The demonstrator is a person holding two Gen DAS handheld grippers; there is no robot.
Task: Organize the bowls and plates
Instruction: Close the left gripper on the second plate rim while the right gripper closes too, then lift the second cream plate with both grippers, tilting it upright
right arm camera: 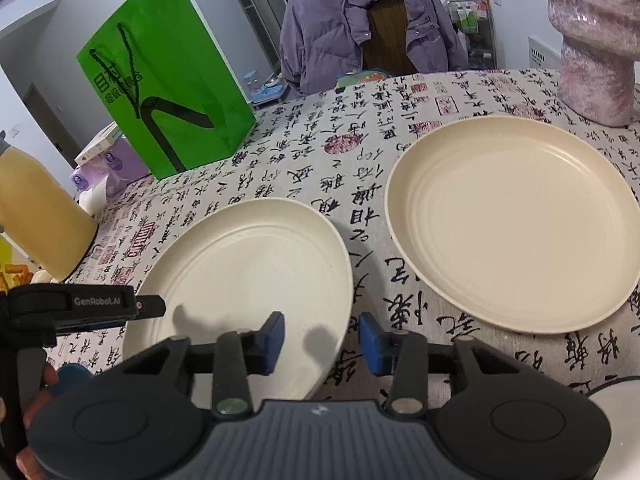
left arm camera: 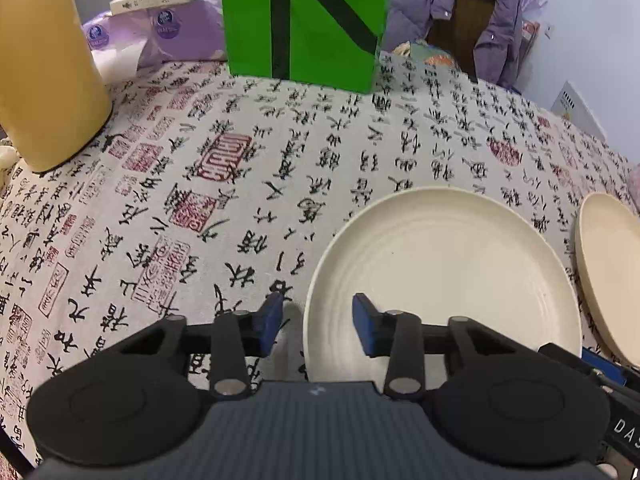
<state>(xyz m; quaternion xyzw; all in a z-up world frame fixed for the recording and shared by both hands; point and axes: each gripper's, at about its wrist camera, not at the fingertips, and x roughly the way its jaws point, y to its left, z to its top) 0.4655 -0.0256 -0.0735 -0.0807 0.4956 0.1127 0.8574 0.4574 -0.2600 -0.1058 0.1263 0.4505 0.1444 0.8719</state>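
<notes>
A white plate [left arm camera: 440, 272] lies on the calligraphy-print tablecloth [left arm camera: 200, 208]. My left gripper [left arm camera: 318, 322] straddles its left rim, one blue pad outside on the cloth and one over the plate; the pads stand apart from the rim. In the right wrist view the same white plate [right arm camera: 248, 264] has its right rim between the fingers of my right gripper [right arm camera: 322, 336], which also do not press on it. A cream plate [right arm camera: 512, 224] lies to the right, seen at the edge of the left wrist view as the cream plate [left arm camera: 608, 280].
A green paper bag [left arm camera: 304, 20] stands at the table's far side, with a yellow bottle [left arm camera: 44, 64] and a tissue pack [left arm camera: 160, 32] to its left. A pink glittery object [right arm camera: 592, 40] stands far right. A chair with a purple jacket [right arm camera: 360, 20] is behind the table.
</notes>
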